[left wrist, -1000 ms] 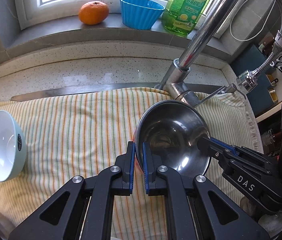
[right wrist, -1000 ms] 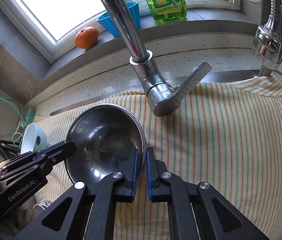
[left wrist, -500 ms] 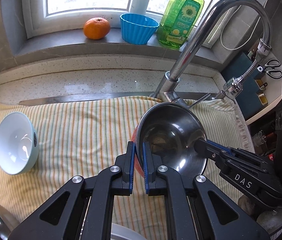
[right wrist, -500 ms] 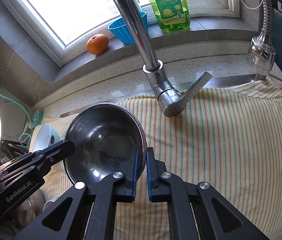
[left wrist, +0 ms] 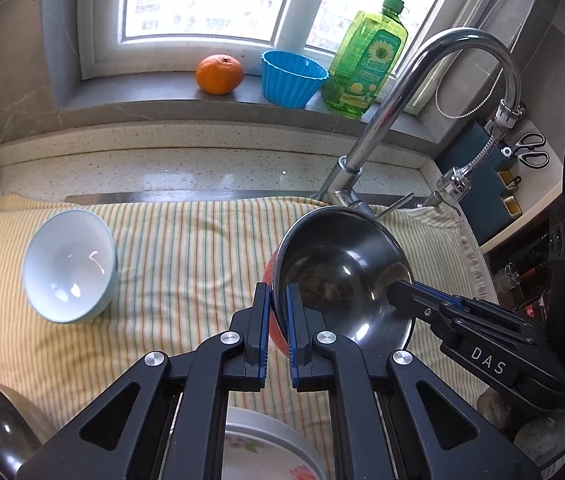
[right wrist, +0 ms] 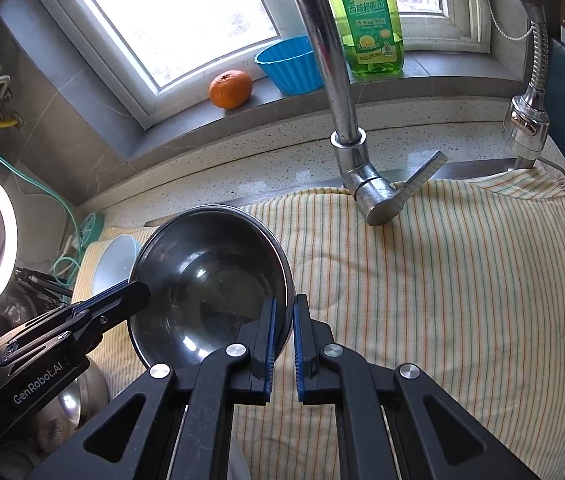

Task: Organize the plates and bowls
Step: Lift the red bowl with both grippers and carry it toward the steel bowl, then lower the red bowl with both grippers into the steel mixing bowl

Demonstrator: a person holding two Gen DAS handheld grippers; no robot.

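Above the striped cloth [left wrist: 186, 264], both grippers' fingers are clamping the steel bowl [left wrist: 342, 276]; next, stacking it needs a level carry.

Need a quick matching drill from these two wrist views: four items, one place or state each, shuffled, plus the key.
Items:
1. steel bowl
2. white bowl
3. orange
4. scissors

Places or states:
A. on the windowsill beside the blue cup
B. lying tilted on the striped towel
C. pinched at its rim by both grippers
D. far right, past the tap

Pairs: 1-C, 2-B, 3-A, 4-D
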